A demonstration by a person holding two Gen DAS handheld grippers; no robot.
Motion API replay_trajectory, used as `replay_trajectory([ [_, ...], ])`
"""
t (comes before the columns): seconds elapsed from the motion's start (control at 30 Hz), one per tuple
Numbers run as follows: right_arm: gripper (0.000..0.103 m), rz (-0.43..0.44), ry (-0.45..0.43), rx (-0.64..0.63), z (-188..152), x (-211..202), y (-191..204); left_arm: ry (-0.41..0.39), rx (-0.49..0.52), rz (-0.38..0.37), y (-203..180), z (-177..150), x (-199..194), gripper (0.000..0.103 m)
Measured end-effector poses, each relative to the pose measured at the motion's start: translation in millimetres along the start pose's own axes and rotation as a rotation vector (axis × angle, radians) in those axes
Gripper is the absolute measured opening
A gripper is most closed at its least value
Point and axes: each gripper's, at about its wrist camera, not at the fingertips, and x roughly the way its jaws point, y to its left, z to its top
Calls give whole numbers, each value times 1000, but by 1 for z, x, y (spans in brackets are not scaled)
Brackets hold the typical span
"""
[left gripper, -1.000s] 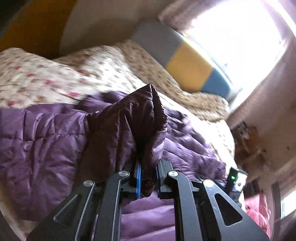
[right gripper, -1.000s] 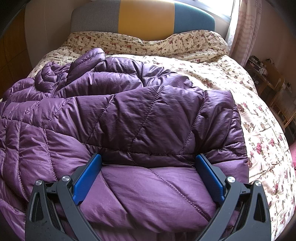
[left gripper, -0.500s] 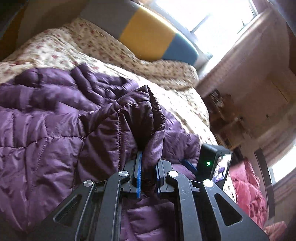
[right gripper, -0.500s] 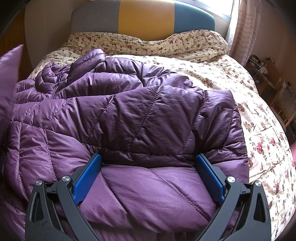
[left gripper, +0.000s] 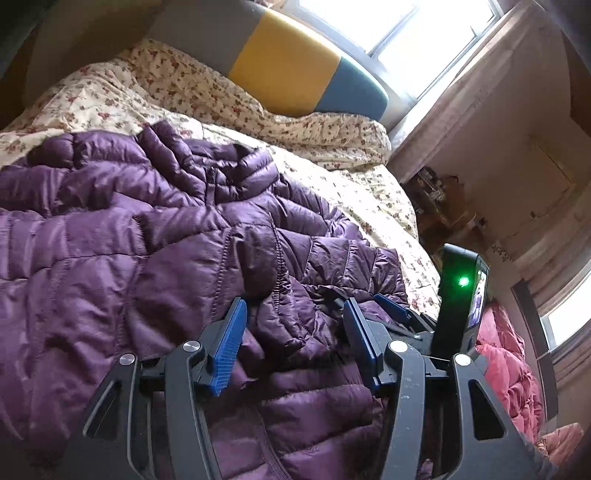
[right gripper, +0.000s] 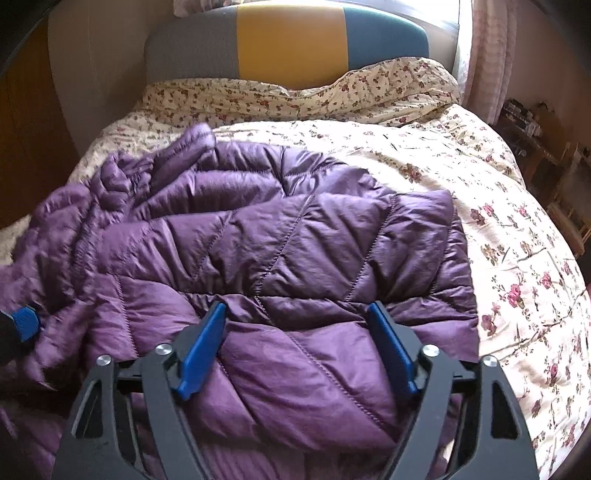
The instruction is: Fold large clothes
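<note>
A large purple quilted puffer jacket [left gripper: 155, 258] lies spread and partly folded on the bed; it also fills the right wrist view [right gripper: 280, 251]. My left gripper [left gripper: 293, 310] is open, its blue pads on either side of a jacket fold with the sleeve cuff lying loose between them. My right gripper [right gripper: 295, 314] is open, low over the folded jacket, holding nothing. The right gripper's blue pad and its camera body with a green light [left gripper: 460, 295] show at the right of the left wrist view. A left pad [right gripper: 24, 323] shows at the left edge of the right wrist view.
The bed has a cream floral duvet [right gripper: 517, 266] and a grey, yellow and teal headboard [right gripper: 291, 40]. A bright window [left gripper: 399, 33] is behind. Cluttered shelves [left gripper: 439, 195] and a pink quilted item [left gripper: 506, 369] stand right of the bed.
My left gripper carried the pinched sleeve over onto the jacket, lowered it and opened, letting it go. My right gripper has narrowed its opening a little and stays over the fold.
</note>
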Motion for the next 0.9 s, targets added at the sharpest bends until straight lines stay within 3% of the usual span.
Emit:
replay_trajectory([
  [0.17, 71, 152, -18, 28, 14, -21, 17, -46, -3, 41, 7, -6, -27, 54],
  [0.33, 71, 334, 42, 12, 19, -22, 65, -97, -53, 103, 31, -9, -56, 54],
  [0.43, 71, 381, 95, 7, 19, -15, 92, -135, -83, 138, 49, -8, -76, 54],
  [0.47, 64, 379, 103, 1, 19, -12, 97, -144, -92, 150, 54, -7, -82, 54],
  [0.5, 44, 376, 118, -12, 18, -9, 106, -155, -108, 166, 63, -7, -89, 54],
  [0.6, 11, 339, 106, -41, 18, -9, 112, -177, -137, 205, 81, -6, -104, 54],
  [0.77, 7, 186, 12, -31, 30, -20, 89, -203, -197, 252, 109, -7, -118, 54],
  [0.9, 7, 53, -21, 12, 32, -20, 58, -197, -179, 268, 111, -9, -114, 54],
])
